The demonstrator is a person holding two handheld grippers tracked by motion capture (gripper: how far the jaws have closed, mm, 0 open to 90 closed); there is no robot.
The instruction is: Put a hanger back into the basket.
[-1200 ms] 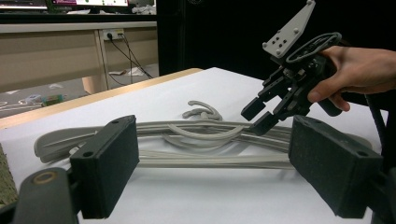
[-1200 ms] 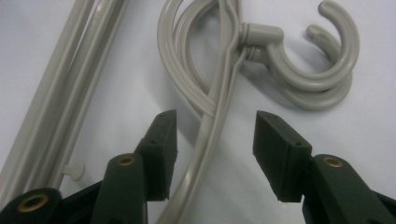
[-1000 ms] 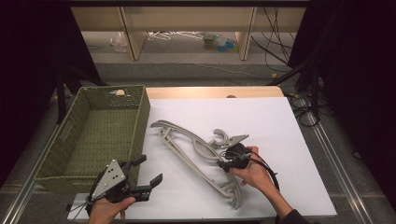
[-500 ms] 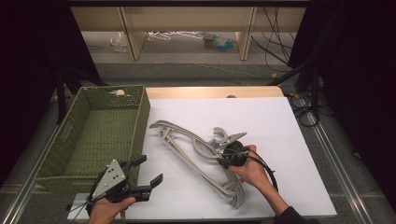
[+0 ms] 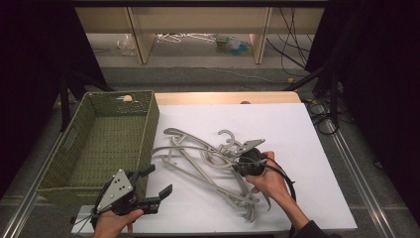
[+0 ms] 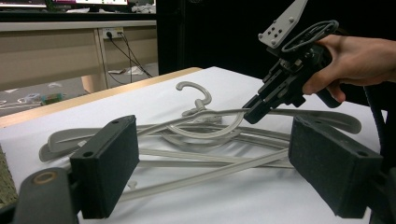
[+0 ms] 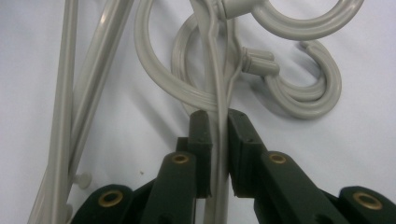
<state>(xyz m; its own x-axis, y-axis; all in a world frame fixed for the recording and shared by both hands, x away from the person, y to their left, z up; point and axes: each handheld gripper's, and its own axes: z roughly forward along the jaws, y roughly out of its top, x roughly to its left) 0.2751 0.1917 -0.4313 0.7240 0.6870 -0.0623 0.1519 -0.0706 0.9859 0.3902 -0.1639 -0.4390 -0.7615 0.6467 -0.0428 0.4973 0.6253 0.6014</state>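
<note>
The hangers (image 5: 208, 163) lie tangled mid-surface (image 5: 307, 148), at three o'clock from the basket (image 5: 99, 139). They look light, stiff and slick, and probably snag one another. The right hand-held gripper (image 5: 241, 159) has just clenched on a thin arm just below the hooks (a sound place, near the neck). The left hand-held gripper (image 5: 158, 179) hangs released at seven o'clock.

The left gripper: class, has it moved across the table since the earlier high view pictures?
No. The left gripper sits at the same spot by the near corner of the green basket, jaws open, as before.
</note>
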